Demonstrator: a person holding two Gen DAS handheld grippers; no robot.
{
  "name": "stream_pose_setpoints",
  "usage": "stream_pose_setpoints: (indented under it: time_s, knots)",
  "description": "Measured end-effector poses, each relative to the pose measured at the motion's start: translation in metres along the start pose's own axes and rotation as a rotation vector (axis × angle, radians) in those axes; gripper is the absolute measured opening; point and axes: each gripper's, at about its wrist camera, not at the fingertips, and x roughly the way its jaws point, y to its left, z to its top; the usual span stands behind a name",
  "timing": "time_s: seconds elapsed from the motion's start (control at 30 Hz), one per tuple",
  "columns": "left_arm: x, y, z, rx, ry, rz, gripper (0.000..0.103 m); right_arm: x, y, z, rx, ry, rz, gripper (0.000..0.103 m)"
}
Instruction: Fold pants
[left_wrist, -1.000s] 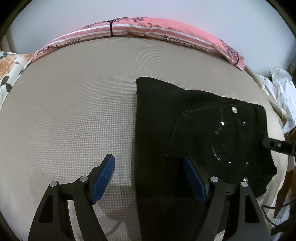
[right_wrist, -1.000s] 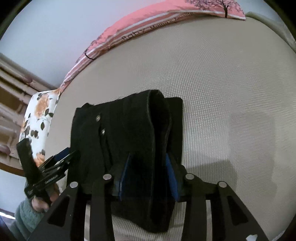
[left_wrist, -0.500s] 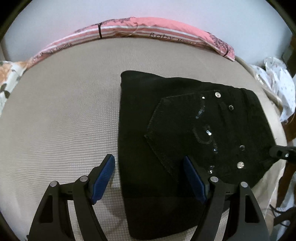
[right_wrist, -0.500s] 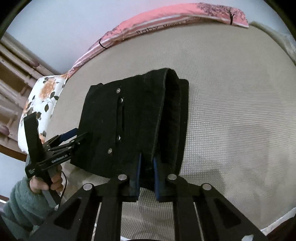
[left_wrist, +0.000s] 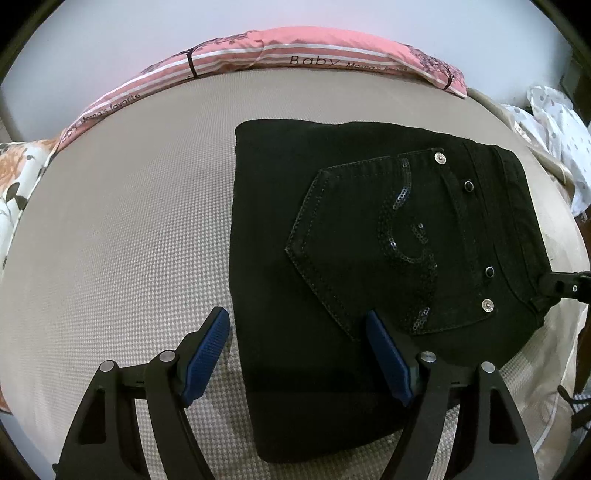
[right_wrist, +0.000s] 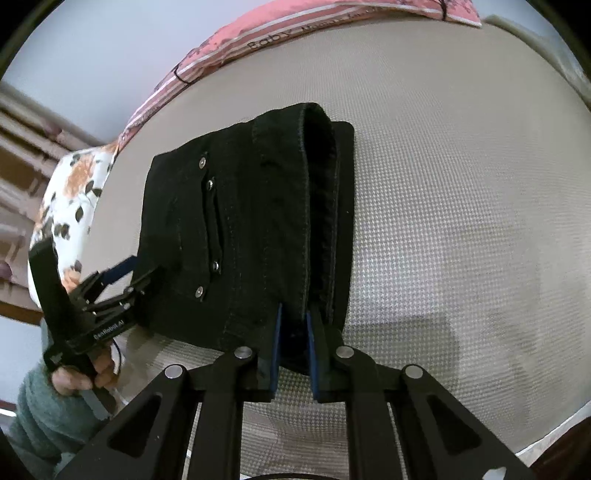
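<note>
Pinching pants (right_wrist: 240, 236) hem — right gripper (right_wrist: 293, 328); left gripper (left_wrist: 297, 350) wide, possibly hovering; pillow (left_wrist: 295, 55) behind.

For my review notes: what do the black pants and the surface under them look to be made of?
Black pants: likely denim, matte; visible topstitching, metal rivets and a sequin swirl on the pocket.
Surface: beige woven or knit fabric with a fine waffle-like grid texture, probably a mattress cover; exact fibre unclear.

A beige bed (left_wrist: 110, 229) carries folded black pants (left_wrist: 332, 229) and a pink pillow (left_wrist: 295, 55).
</note>
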Motion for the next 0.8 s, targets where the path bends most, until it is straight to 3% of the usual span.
stream_pose_setpoints:
  time_s: [0.23, 0.43, 0.5, 0.63, 0.8]
  knots:
    - [-0.005, -0.009, -0.004, 0.028, -0.033, 0.047, 0.077, -0.006, -0.001, 0.003, 0.029, -0.003, 0.019, 0.022]
    - [-0.009, -0.013, -0.006, 0.043, -0.048, 0.073, 0.077, -0.013, 0.001, 0.01, 0.022, -0.028, -0.018, 0.032]
    - [-0.012, -0.013, -0.005, 0.043, -0.06, 0.074, 0.077, -0.015, 0.004, 0.014, 0.006, -0.04, -0.027, 0.04]
    - [-0.022, -0.009, -0.003, 0.027, -0.093, 0.031, 0.077, -0.017, 0.012, 0.026, -0.023, -0.07, -0.054, 0.044]
    - [-0.033, 0.018, 0.007, -0.065, -0.116, -0.044, 0.077, -0.011, 0.011, 0.042, -0.036, -0.079, -0.023, 0.049]
